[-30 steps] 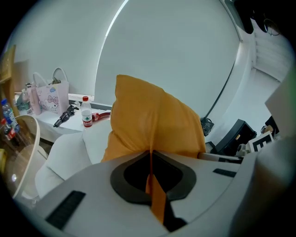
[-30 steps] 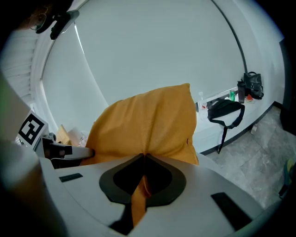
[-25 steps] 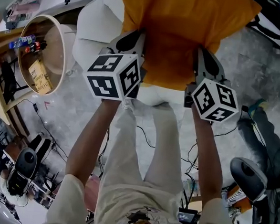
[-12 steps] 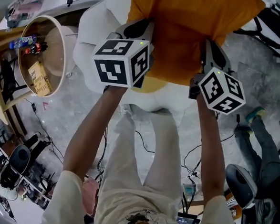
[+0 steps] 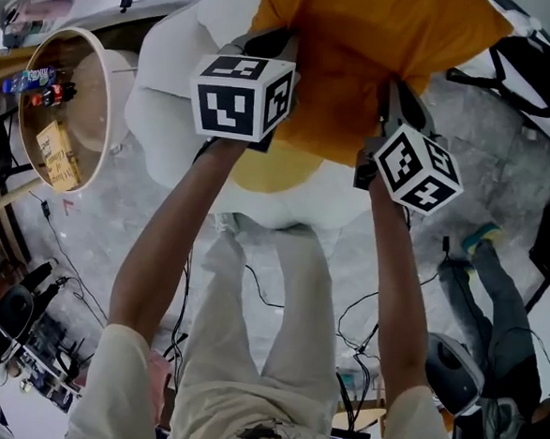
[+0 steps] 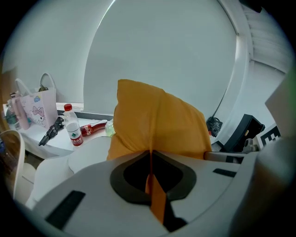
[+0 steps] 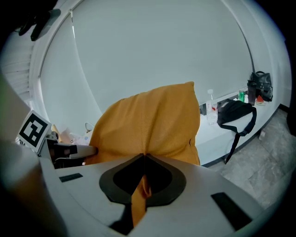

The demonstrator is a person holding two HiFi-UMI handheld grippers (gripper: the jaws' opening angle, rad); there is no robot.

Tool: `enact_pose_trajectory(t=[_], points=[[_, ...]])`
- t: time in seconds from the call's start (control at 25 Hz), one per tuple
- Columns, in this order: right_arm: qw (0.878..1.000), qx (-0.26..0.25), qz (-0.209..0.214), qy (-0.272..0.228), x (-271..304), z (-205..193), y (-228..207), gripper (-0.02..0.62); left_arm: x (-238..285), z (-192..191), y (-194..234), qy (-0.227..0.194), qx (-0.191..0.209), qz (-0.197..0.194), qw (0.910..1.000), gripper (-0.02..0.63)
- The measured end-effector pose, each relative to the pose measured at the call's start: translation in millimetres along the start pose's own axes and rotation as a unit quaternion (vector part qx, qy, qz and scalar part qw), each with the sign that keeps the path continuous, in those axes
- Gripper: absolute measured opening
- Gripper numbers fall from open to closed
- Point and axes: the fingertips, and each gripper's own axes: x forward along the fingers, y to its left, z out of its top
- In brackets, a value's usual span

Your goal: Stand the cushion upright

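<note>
Pinching the orange cushion (image 5: pixel 380 62) by its near edge with both tools. The left gripper (image 6: pixel 150 156) has its jaws pressed together on a fold of the fabric. The right gripper (image 7: pixel 143 159) has the same hold, further along that edge. The cushion stands out ahead of me over the white seat (image 5: pixel 170 103); I cannot tell whether its far edge rests on anything.

Judgement: the step in hand is setting it down on edge.

To do it well:
- Lower both grips level with each other, so the bottom edge lands flat.
- Tip the top slightly toward the seat's white curve.
- Let go only once it carries itself.

Risks: the soft filling may sag, the thin pinch of cloth may slip, and freeing one side first would twist it over.
</note>
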Motion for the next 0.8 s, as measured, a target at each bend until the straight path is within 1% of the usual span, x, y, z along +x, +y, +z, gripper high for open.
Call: enact_pose_trajectory(t=[0.24, 0.28, 0.4, 0.44, 0.56, 0.8], points=[[1.000, 0.012, -0.005, 0.003, 8, -9, -11, 0.031, 11, -10, -1, -0.001, 0.003, -0.007, 1.0000, 0.012], [1.000, 0.013, -0.005, 0.006, 8, -12, -12, 0.031, 11, -12, -1, 0.001, 0.000, -0.009, 1.0000, 0.014], [1.000, 0.008, -0.006, 0.020, 5, -19, -11, 0.032, 9, -19, 3, 0.007, -0.027, -0.014, 0.9995, 0.032], [1.000, 0.005, -0.004, 0.024, 3, -22, -10, 0.032, 7, -22, 4, 0.007, -0.026, -0.011, 0.9996, 0.034], [0.999, -0.006, -0.002, 0.032, -2, -31, -6, 0.032, -2, -31, 5, 0.008, 0.005, 0.001, 1.0000, 0.037], [0.998, -0.031, -0.012, 0.044, -16, -49, 10, 0.032, -19, -50, 15, 0.007, 0.008, 0.016, 0.9998, 0.038]])
